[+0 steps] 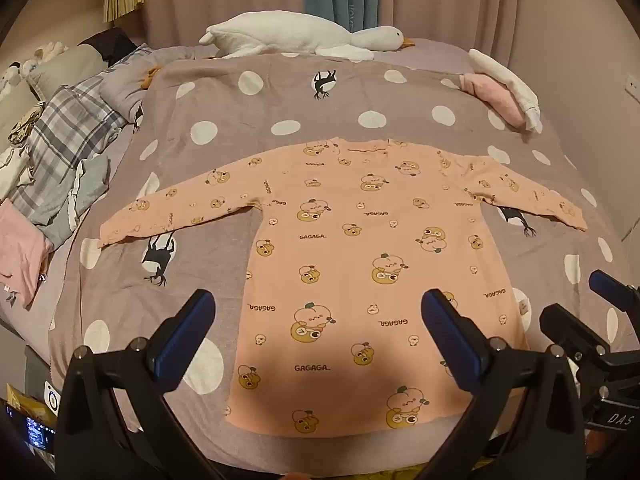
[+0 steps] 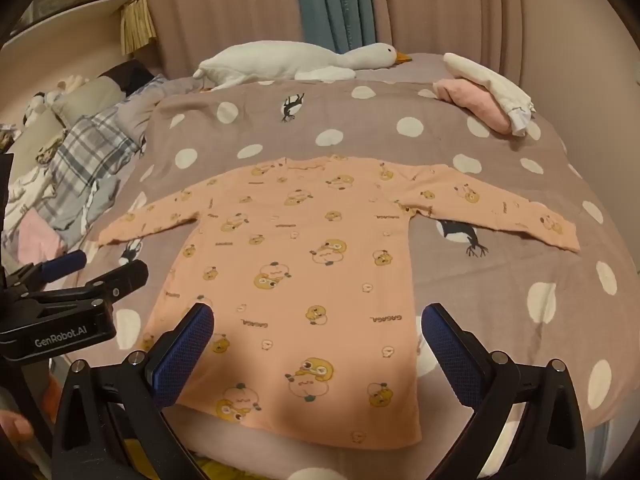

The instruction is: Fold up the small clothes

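A small peach long-sleeved shirt with cartoon prints lies flat and spread out on the bed, both sleeves stretched sideways, hem toward me. It also shows in the right wrist view. My left gripper is open and empty, hovering above the shirt's hem. My right gripper is open and empty, also above the hem area. Each gripper shows at the edge of the other's view: the right gripper and the left gripper.
The bed has a mauve cover with white dots. A white goose plush lies at the far edge. Folded pink and white clothes sit far right. A heap of plaid and pink clothes lies left. Curtains hang behind.
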Demonstrator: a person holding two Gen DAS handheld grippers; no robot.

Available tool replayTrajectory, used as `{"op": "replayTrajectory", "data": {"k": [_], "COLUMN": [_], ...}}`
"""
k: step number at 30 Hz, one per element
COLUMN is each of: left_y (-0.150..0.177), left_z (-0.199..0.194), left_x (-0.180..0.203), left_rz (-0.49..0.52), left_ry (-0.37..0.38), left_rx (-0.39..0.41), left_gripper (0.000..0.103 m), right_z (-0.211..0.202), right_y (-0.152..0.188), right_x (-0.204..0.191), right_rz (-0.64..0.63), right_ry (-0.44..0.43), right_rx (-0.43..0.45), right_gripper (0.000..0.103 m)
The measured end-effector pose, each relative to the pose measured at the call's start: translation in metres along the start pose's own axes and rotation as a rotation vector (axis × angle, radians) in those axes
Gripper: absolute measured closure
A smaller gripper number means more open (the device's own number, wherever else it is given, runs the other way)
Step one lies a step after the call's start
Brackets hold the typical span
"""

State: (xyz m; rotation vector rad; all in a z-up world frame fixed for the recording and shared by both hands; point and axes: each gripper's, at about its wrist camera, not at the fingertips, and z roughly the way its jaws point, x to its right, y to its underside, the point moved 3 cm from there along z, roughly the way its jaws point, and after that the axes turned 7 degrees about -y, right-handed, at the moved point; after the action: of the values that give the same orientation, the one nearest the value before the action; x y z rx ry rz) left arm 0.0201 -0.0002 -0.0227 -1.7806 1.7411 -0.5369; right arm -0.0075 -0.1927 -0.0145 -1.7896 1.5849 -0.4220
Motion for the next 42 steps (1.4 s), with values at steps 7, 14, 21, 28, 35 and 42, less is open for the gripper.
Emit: {"op": "replayTrajectory", "data": {"k": [7,14,21,28,35,42], "left_y": [-0.0013,-0.0024,-0.0001,0.0007,0.0036,0.0048], "left_z": [0.0025,0.0031,0.0045,0.0063,0.0077,0.0083], "left_x": [-0.001,0.0023,0.0005,0.0014,0.0032,0.0057], "left_rz": [-0.004,0.001,0.007,0.012,0.018,0.027], "left_ry": [0.008,0.008,0.007,0.006,0.009,0.008], "left_rx": [0.001,-0.005,-0.007,-0.009,-0.012,-0.016], "left_gripper": [0.0,0.0,0.0,0.0,0.0,0.0], "right_z": [0.0005,-0.0004,0.0013,0.0029,0.0039,0.0049], "right_y": [0.0001,-0.0009,-0.0011,0.0006,0.0011,0.0008], "right_x": [-0.0001,-0.0003,0.0001,0.0002,-0.0001,-0.0001], "right_rz": [0.008,0.003,0.005,0.007,0.009,0.011], "right_ry": [0.002,-0.006,-0.006,-0.01,-0.009,-0.01], "right_rx": [-0.001,0.0,-0.003,-0.005,-0.007,-0.011], "right_gripper": [0.0,0.0,0.0,0.0,0.0,0.0]}}
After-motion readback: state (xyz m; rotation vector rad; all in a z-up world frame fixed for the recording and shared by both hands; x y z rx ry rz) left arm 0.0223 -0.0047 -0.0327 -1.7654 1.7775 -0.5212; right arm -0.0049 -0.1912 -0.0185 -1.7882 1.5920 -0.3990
